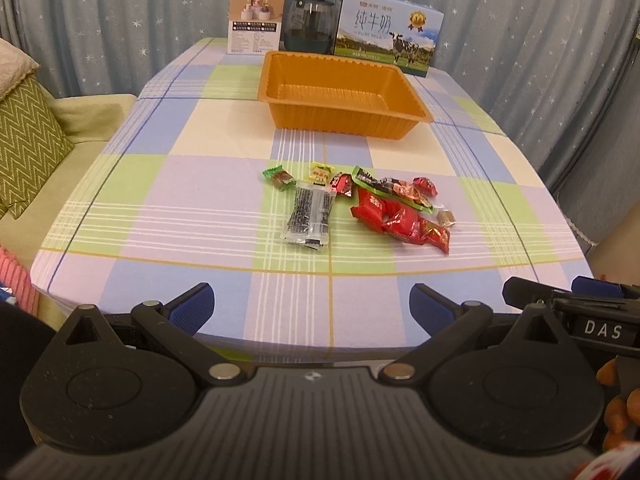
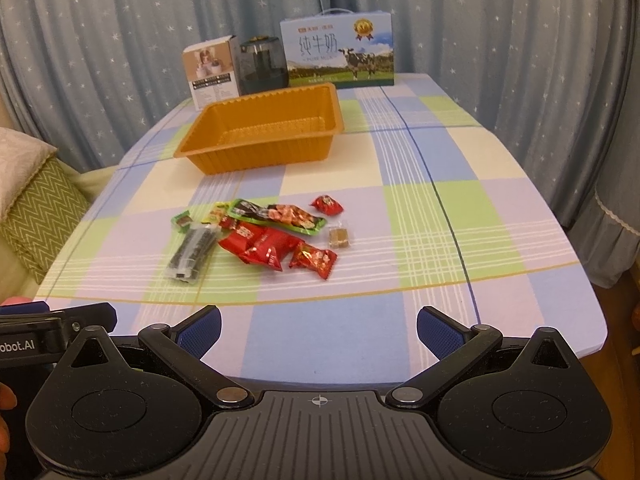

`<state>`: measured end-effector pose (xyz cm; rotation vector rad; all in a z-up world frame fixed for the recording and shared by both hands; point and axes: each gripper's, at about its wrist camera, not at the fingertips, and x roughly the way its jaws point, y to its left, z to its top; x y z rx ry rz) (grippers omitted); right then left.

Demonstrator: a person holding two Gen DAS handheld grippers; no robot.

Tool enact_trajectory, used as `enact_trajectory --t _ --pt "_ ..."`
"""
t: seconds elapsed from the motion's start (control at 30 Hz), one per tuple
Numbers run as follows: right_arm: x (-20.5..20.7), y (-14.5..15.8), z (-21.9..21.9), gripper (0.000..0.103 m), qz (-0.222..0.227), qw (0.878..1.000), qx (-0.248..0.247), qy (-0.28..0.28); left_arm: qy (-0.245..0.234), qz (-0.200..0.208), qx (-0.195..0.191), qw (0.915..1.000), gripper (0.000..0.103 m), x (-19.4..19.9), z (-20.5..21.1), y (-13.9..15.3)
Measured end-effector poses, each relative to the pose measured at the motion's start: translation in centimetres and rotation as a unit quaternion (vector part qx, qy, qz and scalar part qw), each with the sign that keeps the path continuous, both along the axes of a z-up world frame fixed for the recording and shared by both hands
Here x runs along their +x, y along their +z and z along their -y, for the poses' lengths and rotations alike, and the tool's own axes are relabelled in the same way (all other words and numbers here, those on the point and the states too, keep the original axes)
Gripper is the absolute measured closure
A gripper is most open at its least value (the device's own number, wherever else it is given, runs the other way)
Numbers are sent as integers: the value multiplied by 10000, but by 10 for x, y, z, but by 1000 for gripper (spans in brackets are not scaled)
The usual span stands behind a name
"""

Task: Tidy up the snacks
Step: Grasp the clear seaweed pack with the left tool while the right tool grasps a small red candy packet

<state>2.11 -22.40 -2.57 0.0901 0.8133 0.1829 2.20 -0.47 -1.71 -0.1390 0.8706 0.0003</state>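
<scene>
I held my left tongs (image 1: 311, 308) wide apart and empty over the near edge of the worktop (image 1: 168, 196), and my right tongs (image 2: 319, 330) the same way just beside them, spread wide with nothing between the pads; I judged both were back there so each camera could take in the whole spread before I committed to a first pick. Beyond the bare near strip of checked cloth lay the snacks, all loose in one cluster around the middle of the worktop: a clear packet of dark seaweed strips (image 1: 309, 216) on the left of the heap, a pile of red wrapped sweets (image 1: 394, 220) overlapping each other in its centre, a long green-edged packet (image 2: 276, 215) lying partly across them, a small green-wrapped sweet (image 1: 280, 178) and a small yellow one (image 1: 321, 172) at the back left, a lone red sweet (image 2: 327, 204) and a small brown cube in clear wrap (image 2: 340, 237) apart to the right. None had gone anywhere yet. Further off the orange plastic tray (image 1: 408, 98) stood empty, well apart from the heap, presumably meant to receive them. Behind it, against the starred curtain (image 1: 120, 8), stood a white carton (image 1: 256, 20), a dark glass jar (image 1: 310, 24) and a milk box (image 1: 388, 32), pushed clear of the work.
</scene>
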Motion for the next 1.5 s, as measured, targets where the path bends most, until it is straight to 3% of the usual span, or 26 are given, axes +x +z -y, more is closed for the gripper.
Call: enact_trajectory --t 0.53,0.77,0.8,0.83,0.87,1.17,1.23,1.3,1.5 --pt "47 -33 6 0 -24 9997 163 -193 -109 -104 -42 9999 0 58 -16 -41" --pt "67 -46 2 1 85 9998 128 -103 -305 -3 114 9995 12 96 -18 -58" --pt "69 -49 0 4 97 9999 94 -54 -356 11 158 9992 14 101 -17 -60" --pt "72 -52 -1 16 77 10000 38 29 -407 26 190 9990 15 107 -17 -62" --pt "76 -54 -3 22 52 9999 -16 110 -459 18 205 9987 17 112 -18 -64" --pt "105 -76 -22 31 -34 9944 -601 863 -837 -109 302 9960 35 145 -17 -85" --pt "111 -81 -26 34 -12 9921 -832 943 -878 -140 227 9958 42 149 -18 -88" --pt "117 -84 -27 38 -20 9908 -939 978 -934 -179 217 9952 56 151 -16 -91" --pt "127 -90 -29 52 -41 9898 -892 1108 -1009 -167 295 9943 62 141 -11 -91"
